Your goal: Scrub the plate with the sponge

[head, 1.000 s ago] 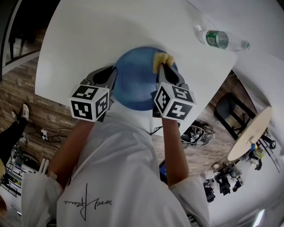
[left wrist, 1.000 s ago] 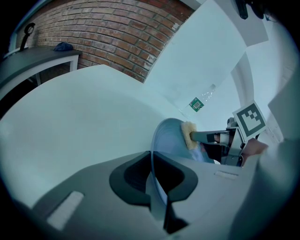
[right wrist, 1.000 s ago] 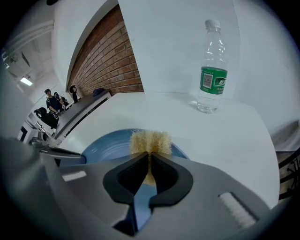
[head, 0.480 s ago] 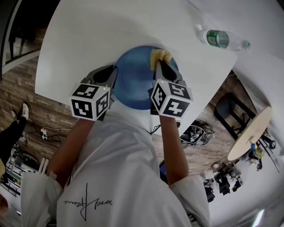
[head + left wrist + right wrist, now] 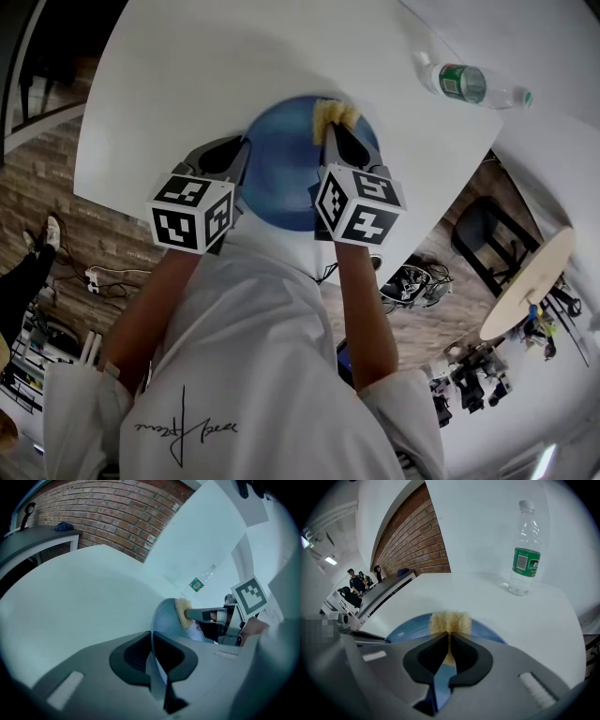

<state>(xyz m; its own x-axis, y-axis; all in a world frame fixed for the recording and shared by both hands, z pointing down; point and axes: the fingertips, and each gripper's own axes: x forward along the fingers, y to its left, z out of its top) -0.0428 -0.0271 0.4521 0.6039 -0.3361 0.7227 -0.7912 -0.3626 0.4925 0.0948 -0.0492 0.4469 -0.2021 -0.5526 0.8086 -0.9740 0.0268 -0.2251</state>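
A blue plate (image 5: 286, 169) lies on the white table (image 5: 187, 84) just ahead of me. My left gripper (image 5: 234, 164) is shut on the plate's left rim (image 5: 152, 637), which runs between its jaws. My right gripper (image 5: 333, 131) is shut on a yellow sponge (image 5: 333, 114) and presses it on the plate's far part. In the right gripper view the sponge (image 5: 450, 622) sticks out past the closed jaws over the plate (image 5: 412, 627). The left gripper view shows the sponge (image 5: 183, 612) and the right gripper (image 5: 194, 614) across the plate.
A clear plastic bottle with a green label (image 5: 464, 84) lies at the table's far right; it stands upright in the right gripper view (image 5: 524, 550). The table's near edge (image 5: 122, 202) runs under my arms. A brick wall (image 5: 108, 513) is beyond.
My right gripper has slid the sponge leftward and a bit farther along the plate's far part. The left gripper and plate have stayed put.
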